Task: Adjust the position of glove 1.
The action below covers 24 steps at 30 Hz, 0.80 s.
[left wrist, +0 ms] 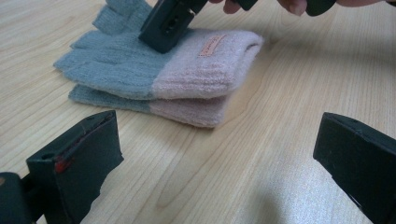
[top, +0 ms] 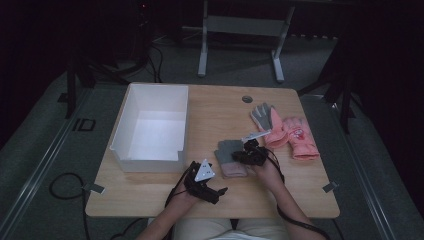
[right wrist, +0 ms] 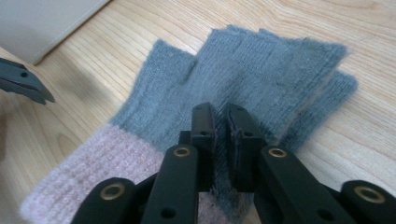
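Dim room, grey floor, white-legged desk frame behind wooden table

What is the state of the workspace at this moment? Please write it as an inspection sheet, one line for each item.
Surface: wooden table, light grain, with a round grommet near the far edge.
Job's things: grey and pink knit gloves, stacked as a pair; white box, open, nothing seen inside.
Clutter: pink gloves and a grey glove at the right side.
Grippers: right gripper nearly shut, pinching the knit gloves' top layer; left gripper open, apart from them, holding nothing.
Cables: one trails from each gripper; black cable on the floor at left.
Surroundings: dark room, grey floor, metal desk frame behind.
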### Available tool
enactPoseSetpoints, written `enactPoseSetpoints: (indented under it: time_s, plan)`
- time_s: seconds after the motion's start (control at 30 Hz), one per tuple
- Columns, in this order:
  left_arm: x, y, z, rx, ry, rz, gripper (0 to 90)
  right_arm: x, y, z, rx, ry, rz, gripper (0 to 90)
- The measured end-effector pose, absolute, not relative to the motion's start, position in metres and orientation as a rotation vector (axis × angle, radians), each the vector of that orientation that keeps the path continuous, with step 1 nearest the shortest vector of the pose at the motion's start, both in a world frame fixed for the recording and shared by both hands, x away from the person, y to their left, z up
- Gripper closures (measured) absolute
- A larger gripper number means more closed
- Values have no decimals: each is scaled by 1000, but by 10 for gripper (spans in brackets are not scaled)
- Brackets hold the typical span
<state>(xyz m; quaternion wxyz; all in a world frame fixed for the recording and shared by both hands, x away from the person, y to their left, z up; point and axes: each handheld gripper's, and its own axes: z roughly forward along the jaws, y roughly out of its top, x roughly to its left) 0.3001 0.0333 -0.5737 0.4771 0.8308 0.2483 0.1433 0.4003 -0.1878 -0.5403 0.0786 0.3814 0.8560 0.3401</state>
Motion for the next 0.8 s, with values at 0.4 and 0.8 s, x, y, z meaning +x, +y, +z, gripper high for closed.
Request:
enactPoseSetpoints:
  time_s: [0.4,0.8]
  plan:
    - [298,35,-574,1997,606,355,5,400,-189,-543,1136,2554,1020,685]
    - [301,25,-545,1943,608,411,5,406,-203,-517,1130,2499,1058,633]
